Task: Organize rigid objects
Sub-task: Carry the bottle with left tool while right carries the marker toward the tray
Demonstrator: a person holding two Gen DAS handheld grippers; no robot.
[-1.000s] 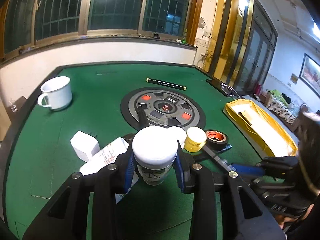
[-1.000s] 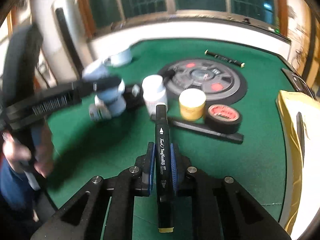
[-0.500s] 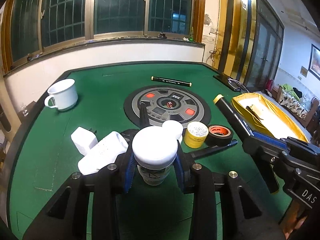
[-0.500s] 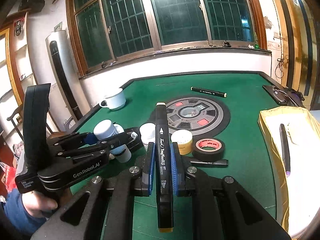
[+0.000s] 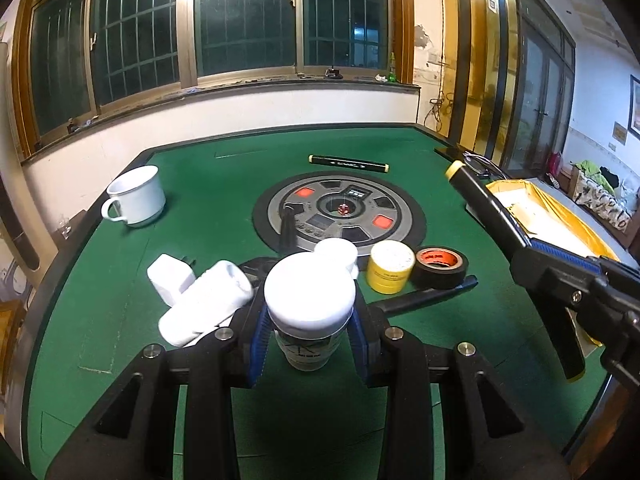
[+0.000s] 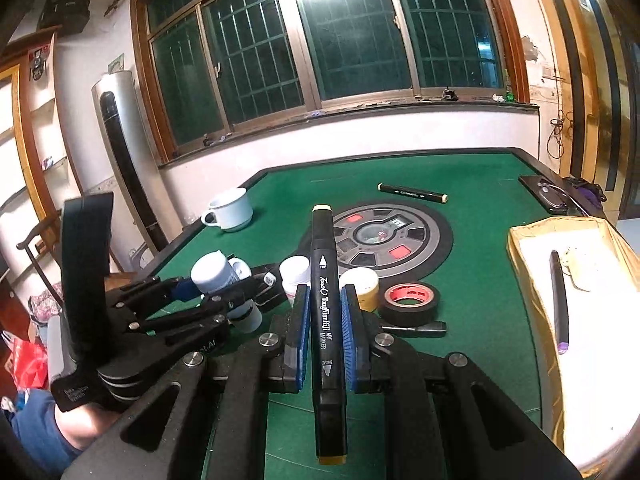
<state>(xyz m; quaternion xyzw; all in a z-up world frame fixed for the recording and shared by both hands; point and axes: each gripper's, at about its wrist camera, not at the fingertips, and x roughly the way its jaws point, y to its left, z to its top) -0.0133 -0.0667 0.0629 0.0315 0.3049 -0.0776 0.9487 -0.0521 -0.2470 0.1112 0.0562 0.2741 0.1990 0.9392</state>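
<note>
Left gripper [image 5: 308, 340]: jaws clamp bottle [image 5: 309, 312].
Right gripper [image 6: 324, 340]: jaws pinch marker [image 6: 325, 312].
Advice: carry both level to tray [image 6: 532, 280].

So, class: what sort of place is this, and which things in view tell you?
Probably a home games room: a green mahjong table with a dice console at its centre, barred windows behind, and a sofa beyond.
</note>
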